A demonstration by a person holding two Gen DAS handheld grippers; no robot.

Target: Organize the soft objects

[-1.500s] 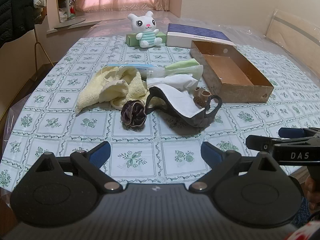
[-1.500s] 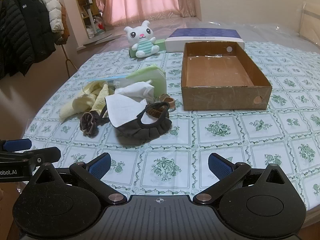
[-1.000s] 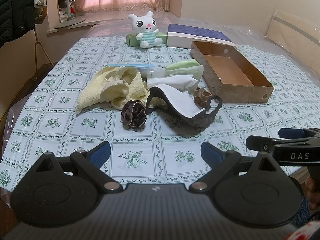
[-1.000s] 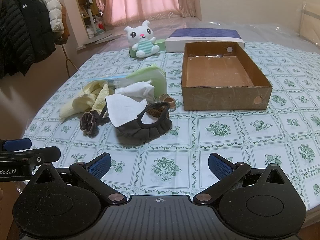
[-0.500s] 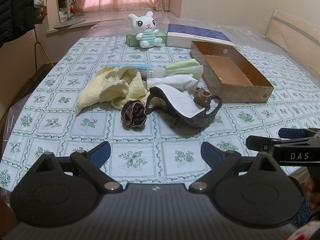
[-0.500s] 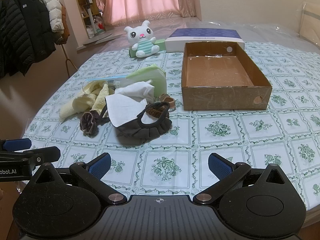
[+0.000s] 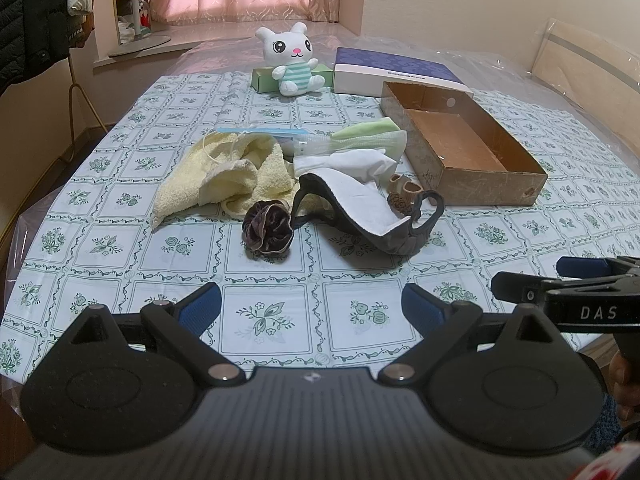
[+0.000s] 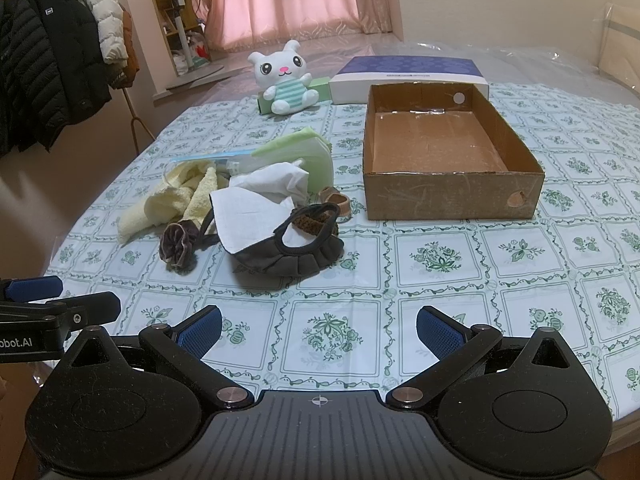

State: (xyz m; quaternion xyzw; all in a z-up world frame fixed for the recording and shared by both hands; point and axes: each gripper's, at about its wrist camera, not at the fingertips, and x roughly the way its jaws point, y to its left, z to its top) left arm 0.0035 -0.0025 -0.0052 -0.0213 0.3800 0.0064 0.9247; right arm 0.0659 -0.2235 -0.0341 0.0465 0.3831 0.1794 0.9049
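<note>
Cardboard box (image 8: pixel 452 196) and the soft pile left of it, dark scrunchie (image 7: pixel 267 227) included, sit unchanged; left gripper (image 7: pixel 311 309) and right gripper (image 8: pixel 319 329) remain spread, empty, nearer than the box.

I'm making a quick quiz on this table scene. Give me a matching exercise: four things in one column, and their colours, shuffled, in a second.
Things:
1. scrunchie
2. towel
3. cardboard box
4. plush bunny

Colours:
A. pale yellow
B. white with a striped green shirt
C. dark purple-brown
D. brown

Pairs: 1-C, 2-A, 3-D, 4-B
</note>
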